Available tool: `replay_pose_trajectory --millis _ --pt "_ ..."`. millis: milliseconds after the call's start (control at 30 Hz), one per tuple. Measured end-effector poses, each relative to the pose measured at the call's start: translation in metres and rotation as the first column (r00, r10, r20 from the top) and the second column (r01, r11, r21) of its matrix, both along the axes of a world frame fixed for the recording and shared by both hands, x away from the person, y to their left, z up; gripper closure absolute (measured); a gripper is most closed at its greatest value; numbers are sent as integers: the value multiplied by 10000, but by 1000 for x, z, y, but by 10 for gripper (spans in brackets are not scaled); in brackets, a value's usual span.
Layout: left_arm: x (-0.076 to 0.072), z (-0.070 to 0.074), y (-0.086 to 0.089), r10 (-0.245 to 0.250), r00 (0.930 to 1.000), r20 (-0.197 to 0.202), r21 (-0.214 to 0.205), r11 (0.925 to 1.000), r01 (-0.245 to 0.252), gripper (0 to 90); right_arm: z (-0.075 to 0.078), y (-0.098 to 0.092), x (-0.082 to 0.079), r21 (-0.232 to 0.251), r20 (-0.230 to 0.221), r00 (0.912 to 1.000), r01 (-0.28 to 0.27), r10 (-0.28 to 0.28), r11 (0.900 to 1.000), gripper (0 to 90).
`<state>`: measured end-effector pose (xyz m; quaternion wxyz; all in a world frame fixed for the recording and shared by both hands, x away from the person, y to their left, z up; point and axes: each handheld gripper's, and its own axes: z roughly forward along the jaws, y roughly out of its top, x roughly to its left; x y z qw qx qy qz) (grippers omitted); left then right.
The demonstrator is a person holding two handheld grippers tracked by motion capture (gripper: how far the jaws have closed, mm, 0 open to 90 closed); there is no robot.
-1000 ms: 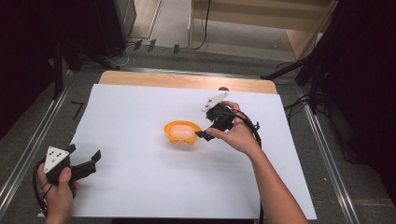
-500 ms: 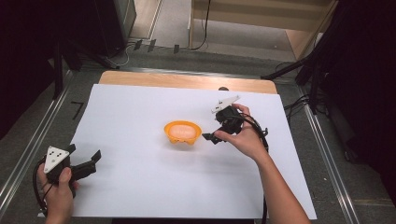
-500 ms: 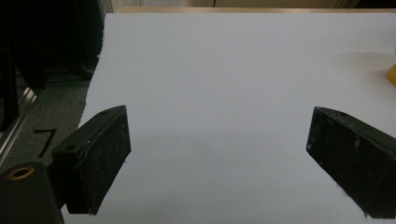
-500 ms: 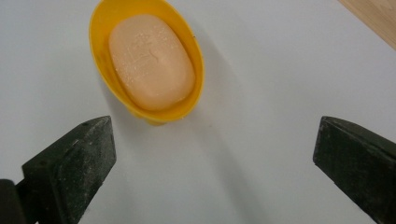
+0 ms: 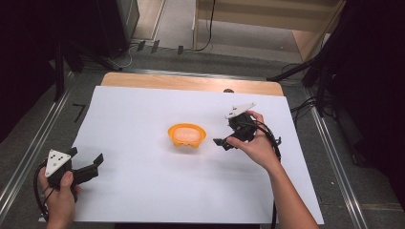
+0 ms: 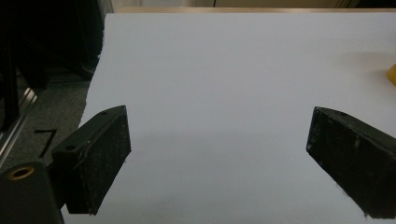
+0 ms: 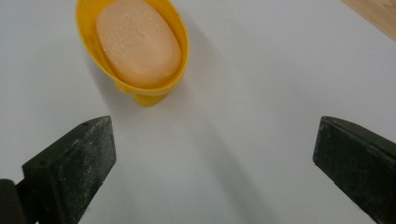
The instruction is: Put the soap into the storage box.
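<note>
Now the left tool (image 5: 90, 166) sits idle near-left, jaws spread, nothing between them. Mid-worktop, the right tool (image 5: 220, 142) has pulled right off the yellow dish (image 5: 186, 135), jaws just opened wide and empty. Soap bar (image 7: 138, 43) lies in the dish; release looks done.

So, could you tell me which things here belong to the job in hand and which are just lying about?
In the job:
- orange soap bar
- yellow dish holding it
- right gripper, jaws open, empty, just beside the dish

Just there:
- left gripper, open, near the sheet's corner
- white sheet over the table
- wooden table edge
- cables on the floor
</note>
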<state>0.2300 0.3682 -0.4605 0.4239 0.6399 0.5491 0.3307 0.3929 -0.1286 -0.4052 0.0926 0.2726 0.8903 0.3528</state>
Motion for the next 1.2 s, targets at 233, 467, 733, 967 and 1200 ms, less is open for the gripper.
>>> replay_pose_trajectory --millis 233,467,733,967,1200 --pt "0 0 0 7 10000 -6 6 10000 -7 70 -1 -9 -3 188 -27 9997 245 -245 9995 0" --pt "0 0 0 0 10000 -5 11 10000 0 70 -5 -21 -9 284 70 9989 458 -460 9985 0" --pt "0 0 0 14 10000 -5 7 10000 -14 70 -12 -39 -18 476 130 9962 852 -860 9952 0" --pt "0 0 0 36 10000 4 -5 10000 -36 71 -18 -50 -26 452 93 9941 1073 -1079 9932 0" --pt "0 0 0 39 10000 2 -6 10000 -39 70 -23 -65 -33 602 252 9890 1441 -1458 9877 29"
